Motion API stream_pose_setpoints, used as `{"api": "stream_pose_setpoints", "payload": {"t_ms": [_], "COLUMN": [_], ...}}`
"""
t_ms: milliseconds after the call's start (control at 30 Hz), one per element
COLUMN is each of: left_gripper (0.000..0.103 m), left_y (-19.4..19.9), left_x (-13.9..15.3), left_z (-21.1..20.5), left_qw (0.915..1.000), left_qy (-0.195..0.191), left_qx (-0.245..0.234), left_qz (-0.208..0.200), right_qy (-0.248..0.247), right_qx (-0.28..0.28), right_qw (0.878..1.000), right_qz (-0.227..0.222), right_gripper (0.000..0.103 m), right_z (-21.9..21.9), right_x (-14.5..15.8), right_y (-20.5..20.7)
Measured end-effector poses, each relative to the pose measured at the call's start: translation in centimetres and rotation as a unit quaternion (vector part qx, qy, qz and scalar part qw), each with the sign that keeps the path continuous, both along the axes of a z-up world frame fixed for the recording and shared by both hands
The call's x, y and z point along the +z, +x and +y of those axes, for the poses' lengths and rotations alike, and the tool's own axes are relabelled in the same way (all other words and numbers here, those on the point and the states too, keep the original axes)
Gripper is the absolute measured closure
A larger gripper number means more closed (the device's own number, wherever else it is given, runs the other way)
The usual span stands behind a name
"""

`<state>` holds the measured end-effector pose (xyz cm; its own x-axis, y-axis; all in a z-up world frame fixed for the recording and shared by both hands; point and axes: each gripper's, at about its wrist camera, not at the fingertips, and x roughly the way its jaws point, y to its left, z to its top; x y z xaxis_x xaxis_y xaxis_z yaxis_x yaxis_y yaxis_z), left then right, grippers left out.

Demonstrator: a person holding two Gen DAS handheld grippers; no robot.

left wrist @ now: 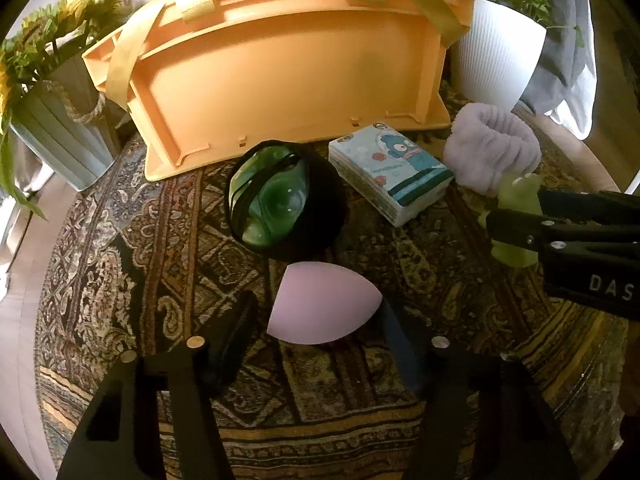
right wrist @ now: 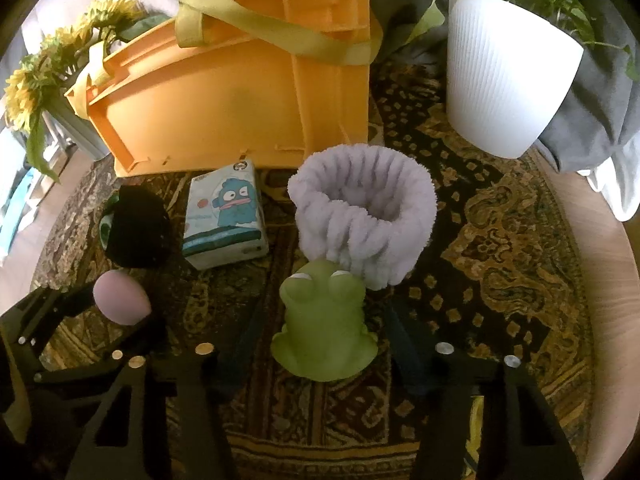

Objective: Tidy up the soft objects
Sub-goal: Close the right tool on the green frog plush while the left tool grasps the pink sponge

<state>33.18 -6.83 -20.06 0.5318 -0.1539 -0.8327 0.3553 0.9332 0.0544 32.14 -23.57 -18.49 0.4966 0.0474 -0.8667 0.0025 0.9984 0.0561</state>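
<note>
The storage bin [left wrist: 288, 80] is orange with yellow straps, the squishy frog [right wrist: 326, 320] lime green, the egg sponge [left wrist: 320, 306] pale pink, and the fluffy band [right wrist: 368, 208] lavender. The tissue pack [left wrist: 390, 172] has a blue cartoon fish. The cloth [right wrist: 500, 240] is gold-brown paisley.

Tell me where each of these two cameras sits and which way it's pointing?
Left wrist: on the left gripper, looking forward at the pink sponge between its fingers; the right gripper shows too.
Right wrist: on the right gripper, facing the green frog between its fingers; the left gripper shows at left.
Shared: orange basket, tissue pack, lilac band.
</note>
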Motion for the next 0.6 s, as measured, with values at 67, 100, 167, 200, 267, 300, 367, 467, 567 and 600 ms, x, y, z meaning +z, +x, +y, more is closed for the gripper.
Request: {"api": "stream_pose_setpoints", "payload": {"t_ms": [67, 100, 167, 200, 267, 300, 367, 467, 567, 600], "left_gripper": [0.051, 0.051, 0.052, 0.053, 0.053, 0.053, 0.054, 0.054, 0.054, 0.054], "left_y": [0.0, -0.1, -0.1, -0.1, -0.1, -0.1, -0.2, -0.4, -0.6, -0.7], "left_x": [0.0, 0.0, 0.1, 0.2, 0.2, 0.3, 0.5, 0.9, 1.2, 1.3], "left_z": [0.0, 0.0, -0.1, -0.1, -0.2, -0.2, 0.0, 0.1, 0.4, 0.5], "left_qw": [1.0000, 1.0000, 1.0000, 1.0000, 1.0000, 1.0000, 0.9999, 0.9998, 0.9995, 0.9994], "left_qy": [-0.001, -0.002, -0.002, -0.002, -0.003, -0.004, -0.006, -0.010, -0.016, -0.017], "left_qx": [-0.002, -0.003, -0.006, -0.007, -0.007, -0.006, -0.005, -0.005, -0.005, -0.005], "left_qz": [0.000, -0.001, -0.003, -0.004, -0.005, -0.005, -0.009, -0.017, -0.026, -0.029], "right_qy": [-0.001, 0.000, -0.002, -0.005, -0.008, -0.008, -0.008, -0.005, -0.006, -0.007], "right_qx": [0.001, 0.001, 0.002, 0.003, 0.006, 0.008, 0.010, 0.012, 0.014, 0.015], "right_qw": [1.000, 1.000, 1.000, 1.000, 1.000, 1.000, 1.000, 1.000, 1.000, 1.000], "right_qz": [0.002, 0.003, 0.003, 0.002, 0.000, -0.001, -0.001, -0.003, -0.010, -0.014], "right_gripper": [0.053, 0.054, 0.056, 0.058, 0.061, 0.061, 0.061, 0.061, 0.061, 0.061], "right_z": [-0.1, -0.1, -0.1, -0.1, 0.0, 0.1, 0.3, 0.5, 0.8, 0.9], "right_x": [-0.2, -0.2, -0.2, -0.1, 0.0, 0.1, 0.2, 0.5, 1.3, 1.6], "right_y": [0.1, 0.1, 0.0, -0.1, -0.2, -0.3, -0.4, -0.8, -1.1, -1.2]}}
